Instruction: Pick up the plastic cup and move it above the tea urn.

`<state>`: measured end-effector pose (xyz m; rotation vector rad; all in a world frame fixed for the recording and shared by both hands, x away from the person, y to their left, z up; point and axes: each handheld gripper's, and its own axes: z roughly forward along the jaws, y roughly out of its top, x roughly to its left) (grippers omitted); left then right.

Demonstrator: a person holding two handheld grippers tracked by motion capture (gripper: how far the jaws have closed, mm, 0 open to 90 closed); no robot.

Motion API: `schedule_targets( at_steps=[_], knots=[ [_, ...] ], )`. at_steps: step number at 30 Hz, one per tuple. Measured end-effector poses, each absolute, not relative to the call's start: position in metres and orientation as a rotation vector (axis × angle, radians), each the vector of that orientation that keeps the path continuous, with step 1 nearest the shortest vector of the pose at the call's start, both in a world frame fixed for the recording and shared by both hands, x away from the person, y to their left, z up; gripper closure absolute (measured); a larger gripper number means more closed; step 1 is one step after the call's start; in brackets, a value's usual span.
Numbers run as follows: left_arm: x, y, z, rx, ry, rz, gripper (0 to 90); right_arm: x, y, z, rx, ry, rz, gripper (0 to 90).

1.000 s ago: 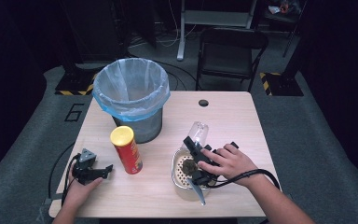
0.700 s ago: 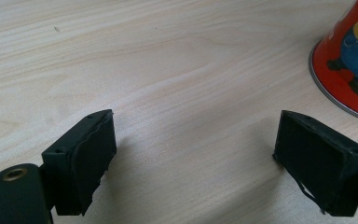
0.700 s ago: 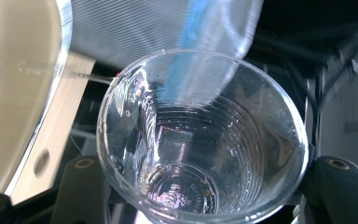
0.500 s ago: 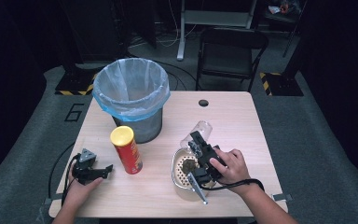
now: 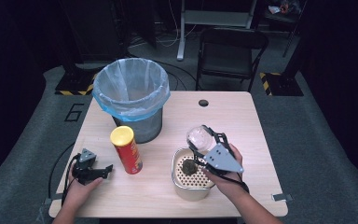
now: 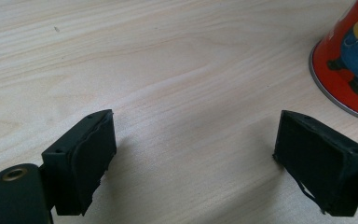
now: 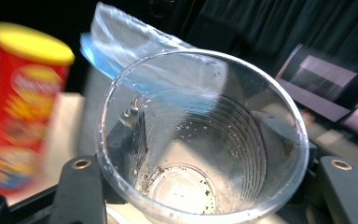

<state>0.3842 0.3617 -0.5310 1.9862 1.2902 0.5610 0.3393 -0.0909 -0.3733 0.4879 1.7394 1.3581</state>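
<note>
My right gripper (image 5: 204, 140) is shut on a clear plastic cup (image 5: 198, 137) and holds it just above the far edge of a metal strainer tub (image 5: 186, 189). A dark lump (image 5: 189, 166) lies in the tub. In the right gripper view the cup (image 7: 200, 140) has its mouth turned toward the camera, dark specks and drops cling inside, and the right gripper (image 7: 205, 186) presses its jaws on both walls. My left gripper (image 5: 103, 170) rests on the table at the front left, open, beside a red chips can (image 5: 127, 150). Bare wood lies between the left gripper's (image 6: 193, 158) jaws.
A grey bin with a blue-edged liner (image 5: 131, 93) stands at the table's back left, behind the can (image 6: 349, 60). The wooden table (image 5: 233, 116) has a small round hole near its far edge. A folding chair (image 5: 230, 51) stands beyond the table.
My right hand has risen and rolled, so the grey plate now faces up, with the cup still in its jaws. The left gripper has stayed where it was.
</note>
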Motion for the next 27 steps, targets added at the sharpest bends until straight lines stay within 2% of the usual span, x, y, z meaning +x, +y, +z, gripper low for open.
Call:
schedule_targets(
  at_steps=[7, 11, 16, 22, 27],
  knots=[
    [0.384, 0.362, -0.531, 1.986, 1.29, 0.56, 12.3, 0.362, -0.106, -0.372, 0.782, 1.929, 1.814, 35.9],
    [0.384, 0.362, -0.531, 1.987, 1.29, 0.561, 12.2, 0.364, -0.108, -0.372, 0.768, 1.957, 1.792, 36.1],
    [0.384, 0.361, -0.531, 1.986, 1.289, 0.558, 11.6, 0.362, -0.105, -0.355, 0.659, 1.957, 1.715, 36.3],
    [0.384, 0.361, -0.531, 1.986, 1.289, 0.558, 11.6, 0.37, -0.09, -0.301, 0.56, 1.971, 1.643, 36.3],
    [0.384, 0.361, -0.531, 1.986, 1.287, 0.563, 11.8, 0.398, -0.071, -0.267, 0.569, 2.002, 1.617, 36.4]
  ],
)
